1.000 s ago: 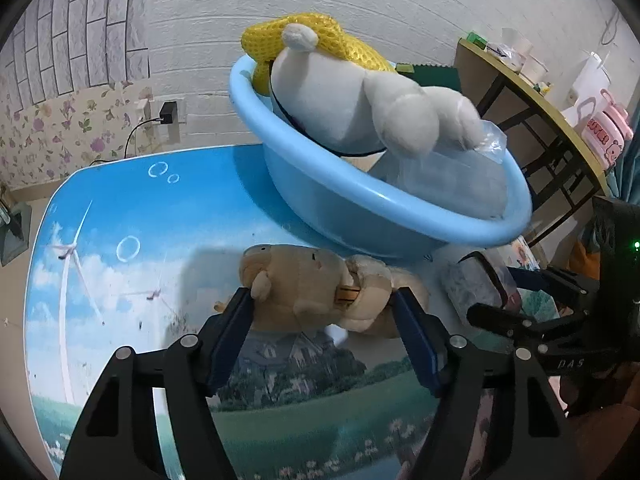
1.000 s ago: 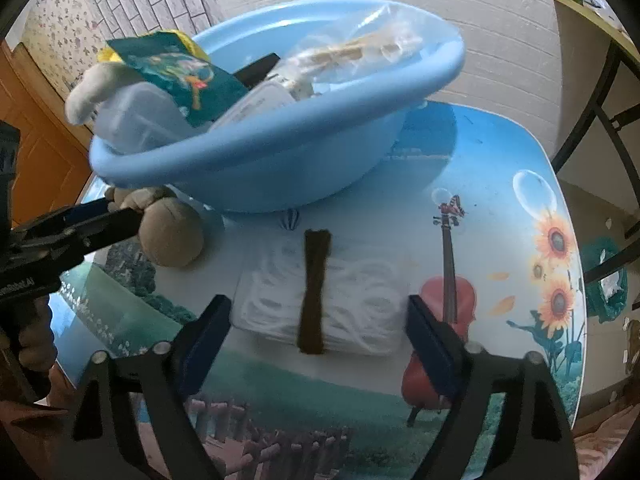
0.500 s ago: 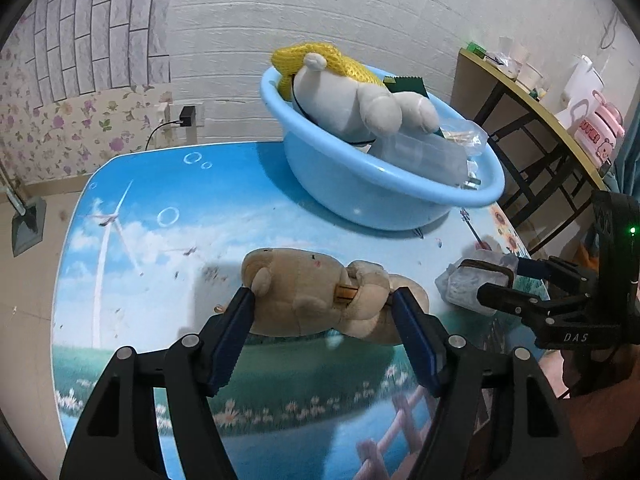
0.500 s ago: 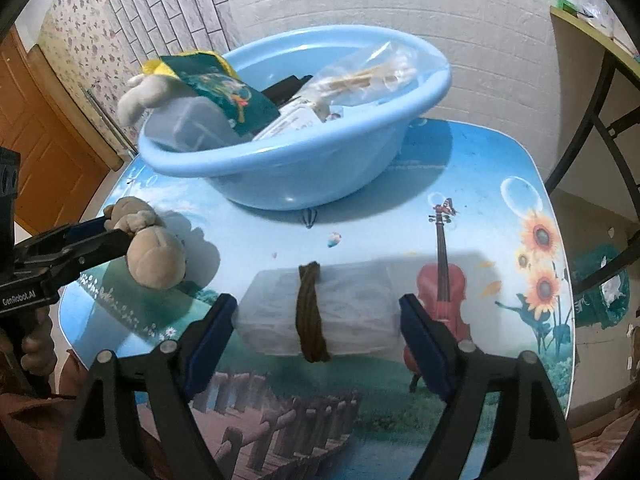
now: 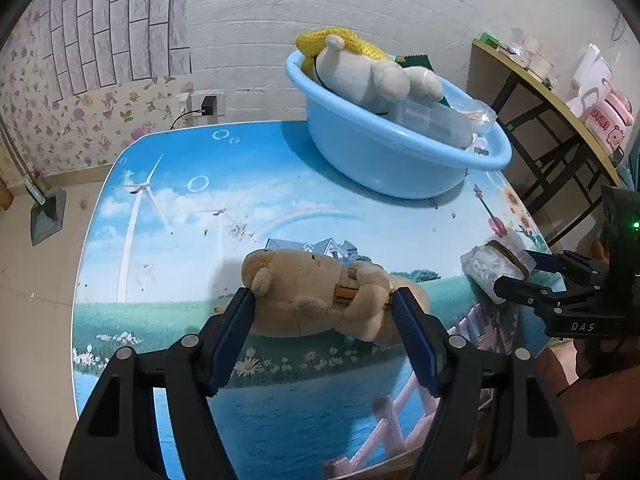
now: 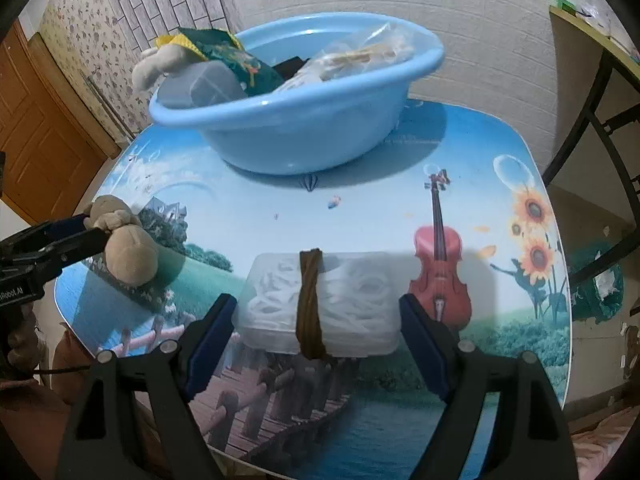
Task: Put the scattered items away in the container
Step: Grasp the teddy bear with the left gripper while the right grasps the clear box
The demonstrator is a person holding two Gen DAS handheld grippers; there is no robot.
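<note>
Black right tool (image 5: 516,270), lettered "DAS", grips a clear box (image 6: 320,304); left tool (image 5: 324,312) grips a plush (image 5: 316,296).

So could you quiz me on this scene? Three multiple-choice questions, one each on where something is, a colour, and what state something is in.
1. Where is the white stuffed animal?
A. In the basin
B. On the floor
C. Between the left gripper's fingers

2. What colour is the basin?
A. Red
B. Light blue
C. Black

3. What is the left gripper doing?
A. Standing open with nothing in it
B. Holding a spoon
C. Clamped on the tan plush toy

Answers:
1. A, it lies on top of the pile inside the basin, against a yellow mesh item.
2. B, its rim and wall are light blue in both views.
3. C, both blue pads press the sides of the tan plush toy, held above the table; the right gripper likewise holds a clear plastic box.
</note>
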